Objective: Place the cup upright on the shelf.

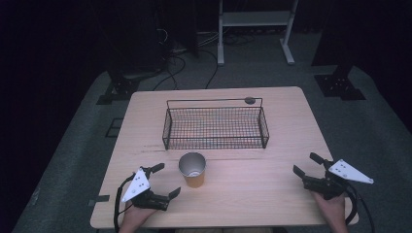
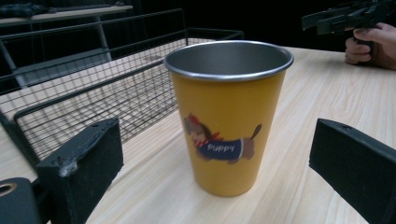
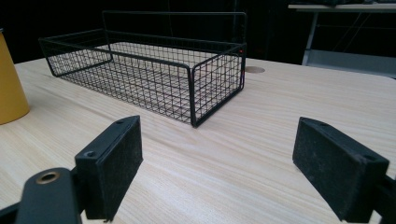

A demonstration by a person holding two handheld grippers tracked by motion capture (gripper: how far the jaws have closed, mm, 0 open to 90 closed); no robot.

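High view: a pale wood-grain worktop (image 1: 272,184) with rounded corners carries a black wire-mesh basket (image 1: 215,127) and a yellow cup (image 1: 193,169). The basket is a long, shallow rectangle of fine square grid on a thicker rod frame, with a raised rail along its far side. It stands at the middle of the worktop toward the far edge, and its mesh floor lets the wood show through. The cup stands upright just in front of the basket, apart from it, nearer the person's side. It is a tapered tumbler, wider at the mouth, with a bare grey metal interior and a rolled steel rim. In the left gripper view its matte yellow wall bears a printed cartoon dog in a blue coat lettered "Puppy".

The left hand-held gripper (image 1: 164,180) sits just left of the cup, released, its jaws spread wide; in its own view the cup stands between the two black blocks without touching either. The jaws are blocky with a rough, foam-like pad face. The right hand-held gripper (image 1: 306,163) rests near the worktop's right edge, well apart from the cup, also released with jaws wide, facing the basket's near corner. Each carries a grey three-cornered plate and a trailing black cable.
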